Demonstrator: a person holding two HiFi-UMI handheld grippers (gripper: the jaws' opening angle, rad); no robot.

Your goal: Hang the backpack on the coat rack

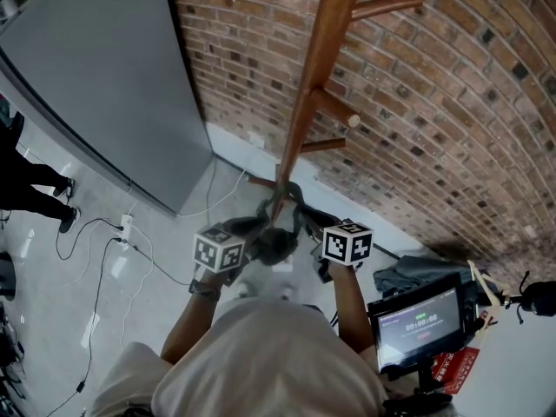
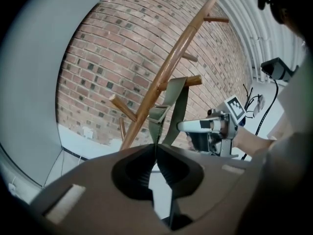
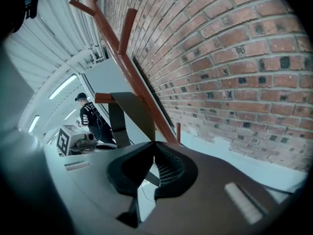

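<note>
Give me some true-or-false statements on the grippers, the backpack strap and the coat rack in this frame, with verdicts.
1. The left gripper is shut on the backpack strap. True.
2. The right gripper is open and empty. False: it is also shut on the backpack strap.
3. The strap lies over a peg of the coat rack. True.
4. The coat rack is white metal. False: it is brown wood.
5. The backpack lies on the floor. False: it is held up between the grippers.
6. A brick wall stands behind the rack. True.
</note>
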